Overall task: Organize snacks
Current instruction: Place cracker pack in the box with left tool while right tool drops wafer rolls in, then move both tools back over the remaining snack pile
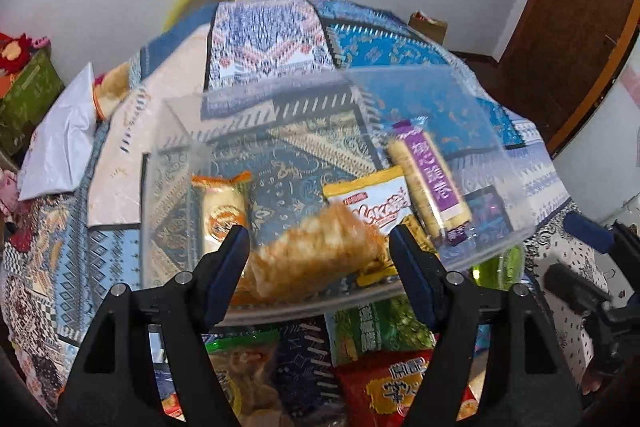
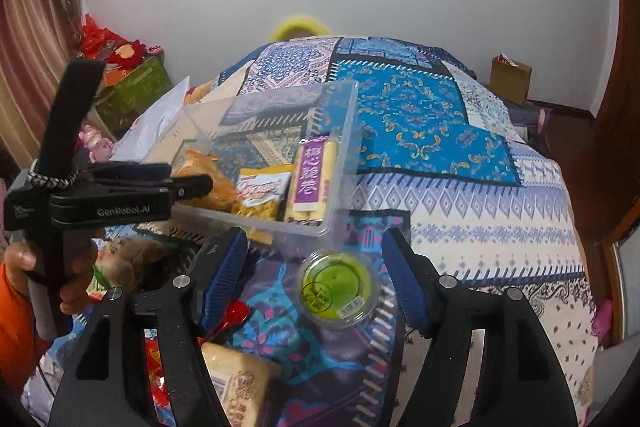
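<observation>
Clear plastic storage box point(image 2: 340, 131) on patterned blue bedspread point(image 2: 460, 163), purple-labelled biscuit pack point(image 2: 314, 177) inside, left gripper point(image 1: 318, 239) spread around orange snack packet point(image 1: 316, 251), right gripper point(image 2: 314, 251) spread, empty, above green lidded cup point(image 2: 338, 285)

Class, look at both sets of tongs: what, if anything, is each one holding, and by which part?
Neither holds anything. The left tongs stand open around an orange snack packet in the clear box; the right tongs stand open above a green cup.
</observation>
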`<act>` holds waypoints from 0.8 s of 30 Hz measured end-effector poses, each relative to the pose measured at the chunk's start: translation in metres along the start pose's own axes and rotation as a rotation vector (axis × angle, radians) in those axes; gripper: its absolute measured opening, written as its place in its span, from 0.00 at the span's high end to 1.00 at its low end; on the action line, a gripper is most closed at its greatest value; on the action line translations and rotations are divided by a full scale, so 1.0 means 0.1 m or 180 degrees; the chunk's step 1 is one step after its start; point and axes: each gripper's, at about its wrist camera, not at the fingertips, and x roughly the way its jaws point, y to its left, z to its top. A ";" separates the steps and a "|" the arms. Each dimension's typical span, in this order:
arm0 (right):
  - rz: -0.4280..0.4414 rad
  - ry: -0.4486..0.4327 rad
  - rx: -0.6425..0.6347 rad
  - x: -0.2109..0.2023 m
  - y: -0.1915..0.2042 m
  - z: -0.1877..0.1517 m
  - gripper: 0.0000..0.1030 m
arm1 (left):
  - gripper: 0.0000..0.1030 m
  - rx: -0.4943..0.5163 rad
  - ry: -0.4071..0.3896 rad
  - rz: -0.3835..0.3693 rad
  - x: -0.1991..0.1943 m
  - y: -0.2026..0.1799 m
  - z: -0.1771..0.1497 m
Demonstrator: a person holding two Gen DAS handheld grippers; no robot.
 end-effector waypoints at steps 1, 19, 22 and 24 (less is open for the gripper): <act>0.0008 -0.0004 -0.0004 -0.02 0.02 -0.01 0.35 | 0.30 0.0000 -0.0035 -0.0012 -0.07 0.00 0.00; -0.0099 0.0089 -0.0308 -0.57 0.58 -0.56 0.35 | 0.30 0.0178 -0.0145 -0.0033 -1.16 0.04 -0.88; -0.0095 0.0152 -0.0318 -0.61 0.64 -0.69 0.35 | 0.29 0.0168 -0.0071 -0.0059 -1.20 0.04 -1.07; -0.0066 0.0222 -0.0320 -0.62 0.69 -0.79 0.35 | 0.30 0.0150 -0.0002 -0.0101 -1.21 0.04 -1.22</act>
